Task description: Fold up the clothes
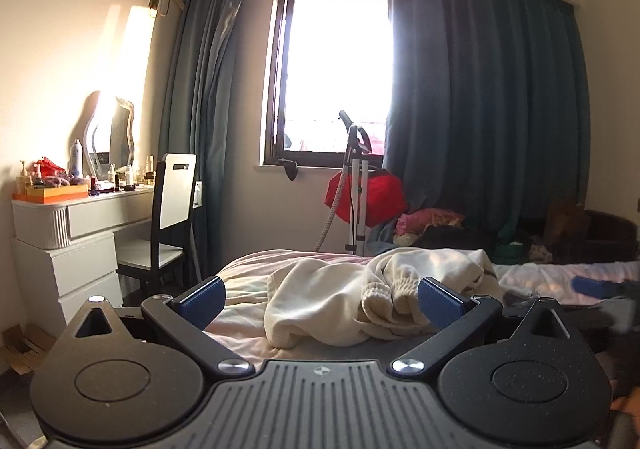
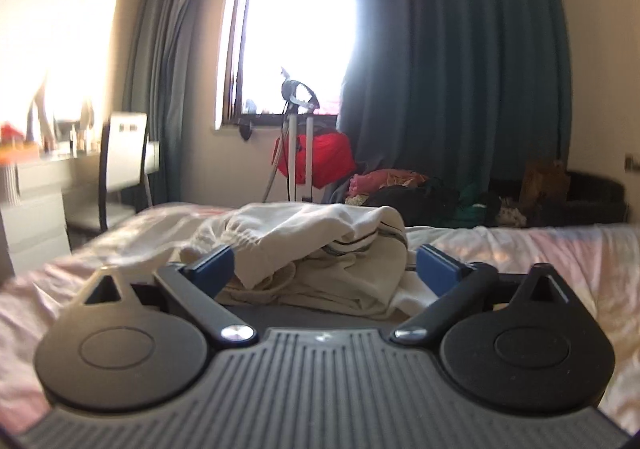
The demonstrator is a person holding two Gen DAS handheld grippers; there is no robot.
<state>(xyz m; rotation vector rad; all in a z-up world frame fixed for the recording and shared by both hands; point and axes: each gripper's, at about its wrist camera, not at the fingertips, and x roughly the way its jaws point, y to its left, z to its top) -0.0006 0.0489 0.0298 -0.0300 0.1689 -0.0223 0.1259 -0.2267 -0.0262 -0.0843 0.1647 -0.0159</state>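
Cream garment heaped on the bed, unfolded

I hold the left hand-held gripper and right hand-held gripper spread wide, empty, facing the crumpled cream garment on the pink bed; no label is legible.

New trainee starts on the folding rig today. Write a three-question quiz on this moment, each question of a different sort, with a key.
1. True or false: the left claw is shut on the cream garment.
2. Multiple choice: the cream garment lies A) folded flat on the chair, B) crumpled in a heap on the bed, C) hung on the curtain.
3. Fill in: the right claw has its jaws ____, with nothing held between them.

Key:
1. False; both blue pads stand wide apart and grip nothing.
2. B.
3. Open.
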